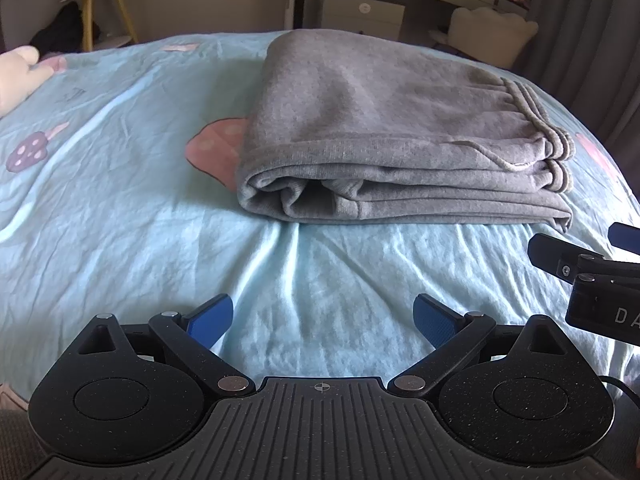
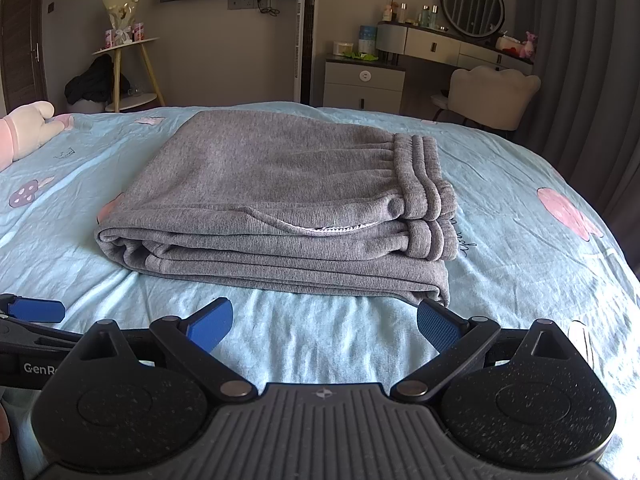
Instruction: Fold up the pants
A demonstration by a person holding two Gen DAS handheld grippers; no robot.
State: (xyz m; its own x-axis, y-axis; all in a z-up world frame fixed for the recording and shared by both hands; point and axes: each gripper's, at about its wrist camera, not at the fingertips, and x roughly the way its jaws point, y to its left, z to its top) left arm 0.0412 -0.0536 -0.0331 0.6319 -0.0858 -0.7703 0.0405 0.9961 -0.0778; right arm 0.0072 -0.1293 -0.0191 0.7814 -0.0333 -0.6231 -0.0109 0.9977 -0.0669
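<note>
Grey pants [image 1: 384, 136] lie folded in a thick rectangular stack on the light blue bed sheet [image 1: 120, 208], waistband to the right. They also show in the right wrist view [image 2: 272, 208], with the ribbed waistband [image 2: 420, 184] on top. My left gripper [image 1: 324, 320] is open and empty, hovering over the sheet in front of the stack. My right gripper [image 2: 325, 320] is open and empty, just short of the stack's near edge. Neither touches the pants. The right gripper shows at the right edge of the left wrist view [image 1: 592, 276].
A pink and white plush toy [image 2: 24, 128] lies at the bed's left edge. Beyond the bed stand a small round side table [image 2: 128, 68], a drawer cabinet [image 2: 364, 80], a vanity desk with a round mirror [image 2: 472, 4] and a cream chair [image 2: 492, 96]. Grey curtains [image 2: 592, 60] hang at the right.
</note>
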